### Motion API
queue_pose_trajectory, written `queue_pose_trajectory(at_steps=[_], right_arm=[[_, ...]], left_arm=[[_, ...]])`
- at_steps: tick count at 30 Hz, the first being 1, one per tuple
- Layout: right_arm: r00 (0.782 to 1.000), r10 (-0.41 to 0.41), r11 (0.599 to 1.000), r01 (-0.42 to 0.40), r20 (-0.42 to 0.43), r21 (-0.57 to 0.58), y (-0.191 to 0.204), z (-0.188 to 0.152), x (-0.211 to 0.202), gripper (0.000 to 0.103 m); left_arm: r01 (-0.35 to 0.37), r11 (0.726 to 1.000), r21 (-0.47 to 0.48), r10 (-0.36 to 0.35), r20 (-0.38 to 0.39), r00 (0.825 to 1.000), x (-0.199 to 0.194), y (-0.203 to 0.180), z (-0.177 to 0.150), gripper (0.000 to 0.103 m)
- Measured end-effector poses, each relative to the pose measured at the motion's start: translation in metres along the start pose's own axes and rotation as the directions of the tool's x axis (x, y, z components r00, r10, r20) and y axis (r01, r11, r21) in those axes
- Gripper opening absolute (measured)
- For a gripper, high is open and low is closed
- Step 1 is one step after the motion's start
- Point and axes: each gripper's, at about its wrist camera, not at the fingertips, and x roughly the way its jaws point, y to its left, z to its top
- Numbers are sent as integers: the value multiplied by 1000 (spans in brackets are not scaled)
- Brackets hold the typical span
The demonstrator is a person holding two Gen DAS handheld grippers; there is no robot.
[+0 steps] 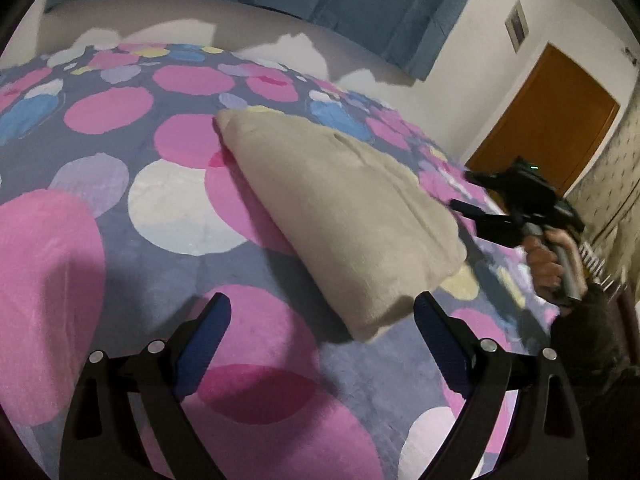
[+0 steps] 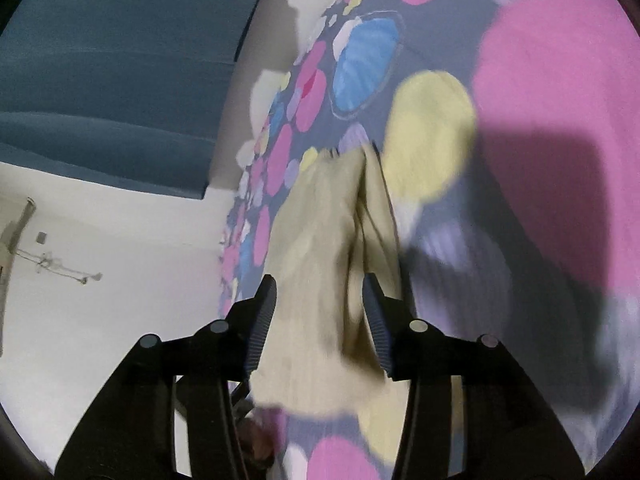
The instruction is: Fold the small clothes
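- On the bed, a plush blanket printed with pink, white and blue circles (image 1: pixel 132 208) carries the folded beige fleece garment (image 1: pixel 340 216), a thick wedge-shaped bundle lying flat.
- From the left wrist view, its long axis runs from far left to near right, and its near corner lies just ahead of the left gripper (image 1: pixel 322 316), nearer the right-hand finger.
- Left fingers stand wide apart, holding nothing and not touching the cloth.
- At the garment's right edge, the right gripper (image 2: pixel 320 316) straddles the beige cloth; its fingers sit part-way apart on either side, but motion blur hides whether they pinch it.
- Judging by this, the right hand is nearer and better placed for any next fold.
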Motion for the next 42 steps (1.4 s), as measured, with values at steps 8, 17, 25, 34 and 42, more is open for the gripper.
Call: queue_pose_trajectory(at_steps=[8,17,25,34,42], right_arm=[[995,68,995,-63,-78,72,-23,-29,7,51],[998,60,998,-60,-12,11,-10,-26,-1,51],[967,202,979,-206,-155,-5,19,-25,29,59],[964,186,979,-198,-191,-46,40,-39,29,72],[996,-17,999,13,-92,-46,13,-33,7,72]], left_arm=[[-40,996,-80,36,-52,998,16,11,-2,92],[-22,995,-101,18,-48,999,16,15,-3,92],[2,992,-122,-7,-39,999,14,18,-4,92],[27,989,-145,-32,-31,999,12,22,-5,92],[28,989,-145,-32,-29,999,12,22,-5,92]])
